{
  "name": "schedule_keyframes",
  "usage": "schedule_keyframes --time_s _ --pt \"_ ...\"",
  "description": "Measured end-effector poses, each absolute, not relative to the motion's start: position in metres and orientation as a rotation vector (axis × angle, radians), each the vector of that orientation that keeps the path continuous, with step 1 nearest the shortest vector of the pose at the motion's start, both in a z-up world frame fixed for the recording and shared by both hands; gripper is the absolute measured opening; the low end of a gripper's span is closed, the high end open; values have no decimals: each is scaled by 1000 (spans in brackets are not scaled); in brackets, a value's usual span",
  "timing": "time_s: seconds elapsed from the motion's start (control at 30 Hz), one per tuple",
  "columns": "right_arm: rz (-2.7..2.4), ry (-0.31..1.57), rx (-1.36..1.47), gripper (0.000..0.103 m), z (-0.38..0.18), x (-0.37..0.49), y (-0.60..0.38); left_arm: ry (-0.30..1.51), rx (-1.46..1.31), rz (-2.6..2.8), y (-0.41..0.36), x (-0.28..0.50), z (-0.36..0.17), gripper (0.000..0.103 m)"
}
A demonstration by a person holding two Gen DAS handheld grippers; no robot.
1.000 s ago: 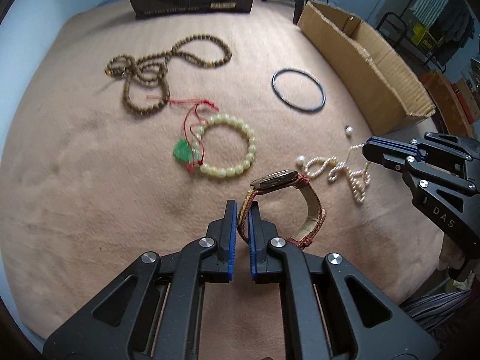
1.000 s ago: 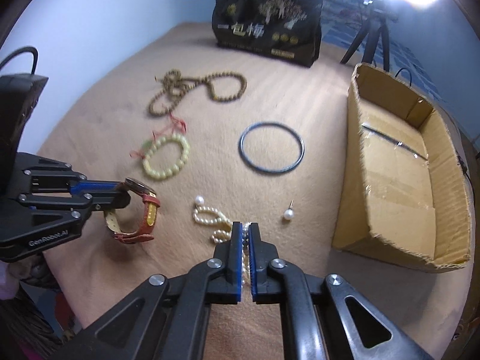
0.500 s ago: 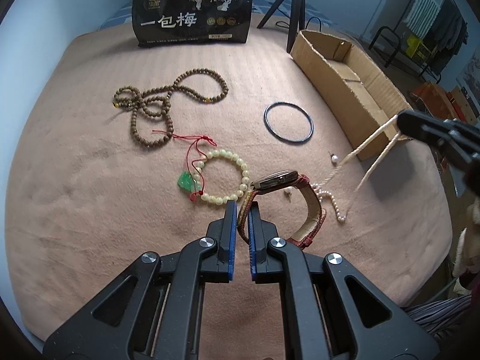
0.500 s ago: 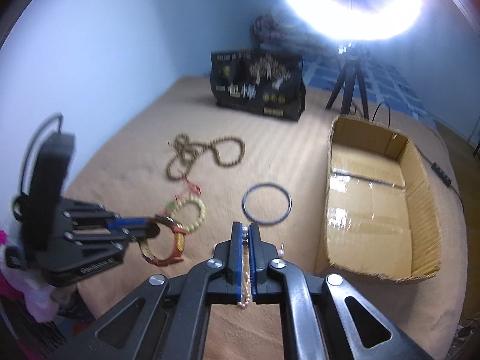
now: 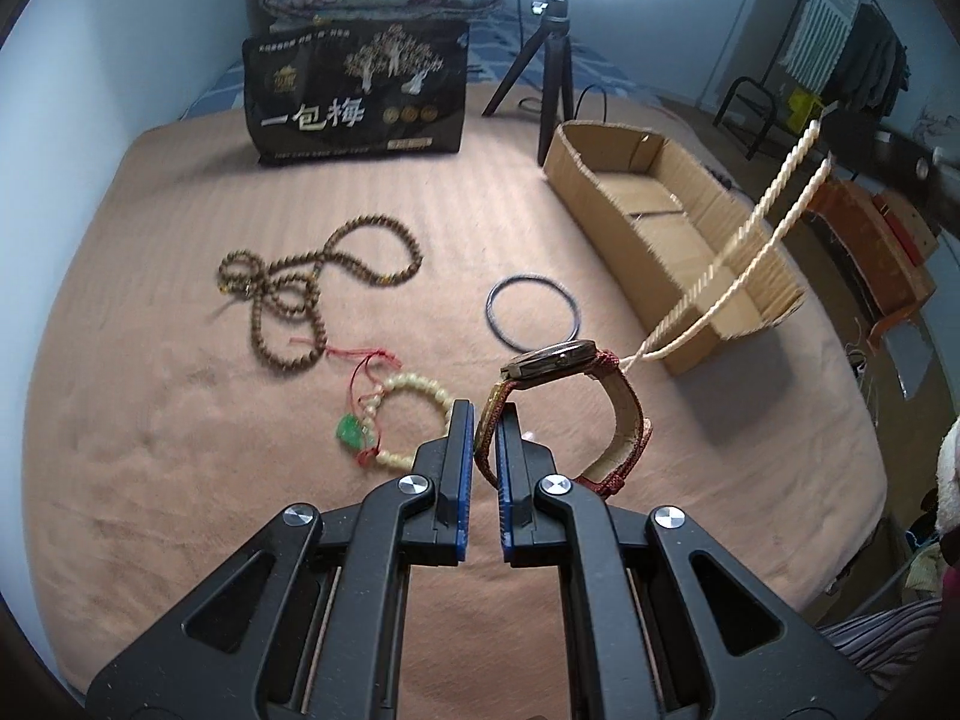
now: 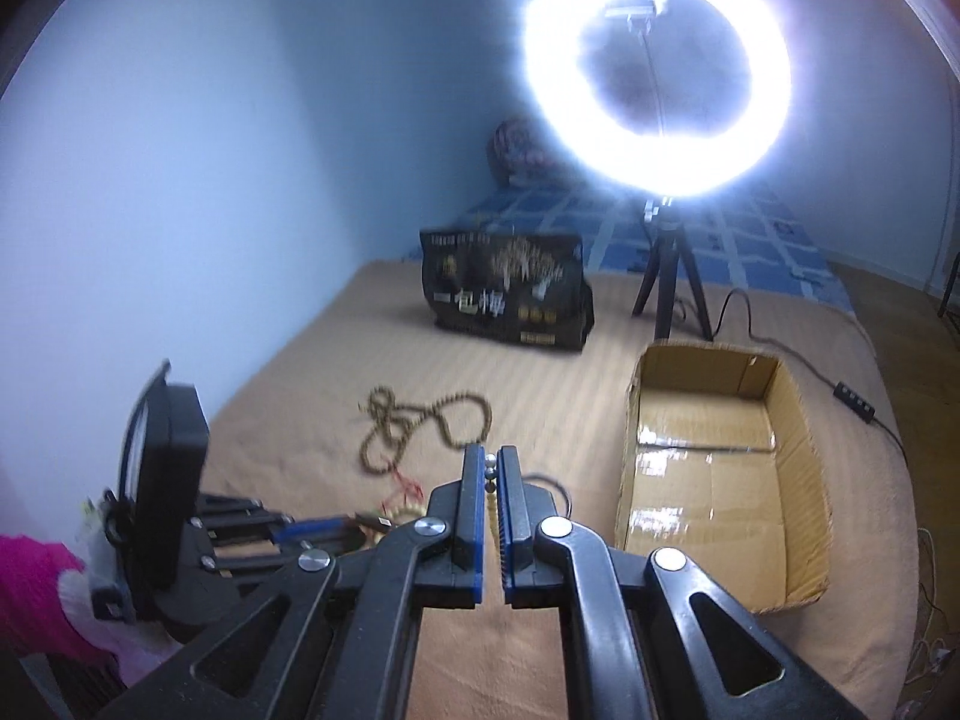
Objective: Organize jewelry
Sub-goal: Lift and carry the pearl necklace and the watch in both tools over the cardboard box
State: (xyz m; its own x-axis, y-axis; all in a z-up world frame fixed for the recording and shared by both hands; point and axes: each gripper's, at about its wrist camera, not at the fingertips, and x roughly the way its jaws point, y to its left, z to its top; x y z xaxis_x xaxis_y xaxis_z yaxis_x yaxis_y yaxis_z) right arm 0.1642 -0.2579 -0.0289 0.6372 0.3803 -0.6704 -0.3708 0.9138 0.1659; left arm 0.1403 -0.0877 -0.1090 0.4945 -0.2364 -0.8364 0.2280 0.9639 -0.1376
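My left gripper (image 5: 485,420) is shut on the strap of a wristwatch (image 5: 561,360) with a red-brown band, held above the tan blanket. A pearl necklace (image 5: 744,252) stretches as two cream strands up to the right, above the cardboard box (image 5: 672,204). In the right wrist view my right gripper (image 6: 491,468) is shut on that pearl necklace (image 6: 491,477), whose beads show between the blue pads. The left gripper (image 6: 312,531) appears low on the left there. On the blanket lie a brown bead necklace (image 5: 300,294), a pale bead bracelet (image 5: 414,414) with a green pendant, and a dark bangle (image 5: 531,315).
An open cardboard box (image 6: 714,468) sits on the right of the blanket (image 5: 180,480). A black printed bag (image 5: 357,96) stands at the back beside a tripod (image 5: 549,66) bearing a ring light (image 6: 657,66). A pink sleeve (image 6: 36,606) is at the left edge.
Both grippers have risen. The right one has lifted the pearl necklace off the blanket, so it hangs stretched in the air, and its view has tilted up toward the ring light. The watch has risen too.
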Motion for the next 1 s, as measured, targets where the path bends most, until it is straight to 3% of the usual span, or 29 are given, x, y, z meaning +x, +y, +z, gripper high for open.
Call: schedule_keyframes --time_s 0.43,1.0 --pt "337 608 102 1 22 178 -303 952 -37 -335 -113 164 -77 5" --pt "161 731 112 1 -31 200 -379 952 5 -418 -193 218 -88 5"
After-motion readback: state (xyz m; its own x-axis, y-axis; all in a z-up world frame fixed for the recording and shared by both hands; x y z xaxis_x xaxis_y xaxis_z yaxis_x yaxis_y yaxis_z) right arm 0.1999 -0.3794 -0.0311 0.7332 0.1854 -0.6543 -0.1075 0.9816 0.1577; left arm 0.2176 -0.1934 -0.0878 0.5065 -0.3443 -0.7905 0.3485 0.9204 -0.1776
